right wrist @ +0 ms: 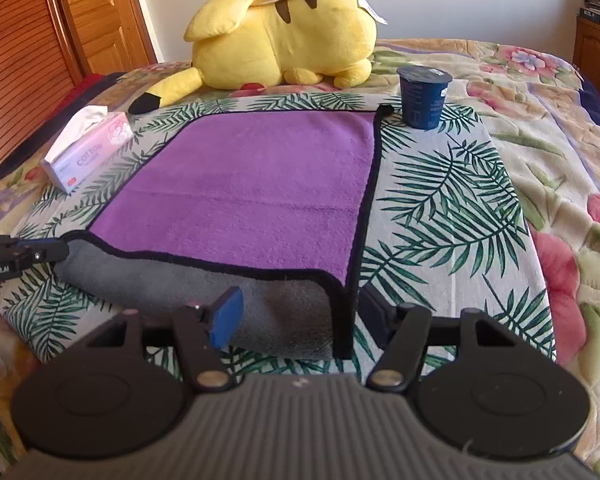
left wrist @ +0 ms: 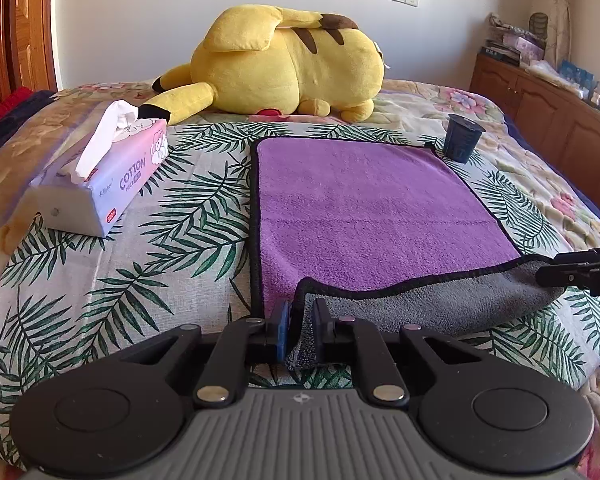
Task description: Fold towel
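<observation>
- You are clamping the left gripper (left wrist: 300, 332) on the near-left corner of the towel (left wrist: 364, 200), which is lying flat on the leaf-print sheet (left wrist: 188, 216), purple side up, its near edge turning over to show grey.
- You are holding the right gripper (right wrist: 296, 316) with fingers apart, straddling the near-right corner; nothing is pinched there.
- Lifting now is risking a one-sided, skewed fold.
- The blue cup (right wrist: 423, 96) is standing just beside the far-right corner; a carried edge could be tipping it.
- The tissue pack (left wrist: 100, 176) is sitting well left, posing little hazard.

bright daylight, soft shadows, fisheye-warped edges
</observation>
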`<state>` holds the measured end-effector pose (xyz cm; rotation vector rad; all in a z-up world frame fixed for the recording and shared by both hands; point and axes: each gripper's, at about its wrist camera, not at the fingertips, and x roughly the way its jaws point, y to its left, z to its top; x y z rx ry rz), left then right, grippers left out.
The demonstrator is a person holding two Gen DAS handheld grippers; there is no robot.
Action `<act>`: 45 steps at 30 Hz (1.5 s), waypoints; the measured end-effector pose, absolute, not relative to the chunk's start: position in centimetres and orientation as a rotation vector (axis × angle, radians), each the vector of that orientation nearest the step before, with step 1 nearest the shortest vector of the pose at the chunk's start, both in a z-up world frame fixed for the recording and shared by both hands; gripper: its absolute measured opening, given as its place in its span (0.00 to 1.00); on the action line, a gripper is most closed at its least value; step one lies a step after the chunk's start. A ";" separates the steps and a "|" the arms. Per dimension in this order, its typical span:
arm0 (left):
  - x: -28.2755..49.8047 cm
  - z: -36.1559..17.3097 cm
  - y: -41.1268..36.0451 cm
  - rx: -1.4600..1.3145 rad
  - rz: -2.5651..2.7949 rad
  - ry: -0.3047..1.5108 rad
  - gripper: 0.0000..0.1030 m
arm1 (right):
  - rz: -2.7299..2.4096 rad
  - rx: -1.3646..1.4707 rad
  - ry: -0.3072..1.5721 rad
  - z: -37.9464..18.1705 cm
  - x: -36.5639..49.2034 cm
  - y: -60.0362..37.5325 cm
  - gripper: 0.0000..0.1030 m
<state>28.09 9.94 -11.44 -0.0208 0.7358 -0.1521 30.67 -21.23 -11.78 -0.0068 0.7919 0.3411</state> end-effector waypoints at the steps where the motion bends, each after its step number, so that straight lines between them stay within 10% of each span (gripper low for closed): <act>1: 28.1 -11.5 9.9 -0.019 -0.151 0.737 0.00 | 0.344 -0.005 0.797 -11.8 30.8 -21.3 0.61; 22: 28.3 -12.3 10.1 -0.008 -0.155 0.753 0.00 | 0.356 0.034 0.827 -11.6 31.6 -22.6 0.09; 45: 28.2 -9.6 9.5 -0.001 -0.213 0.654 0.00 | 0.375 -0.015 0.690 -10.3 30.9 -22.7 0.04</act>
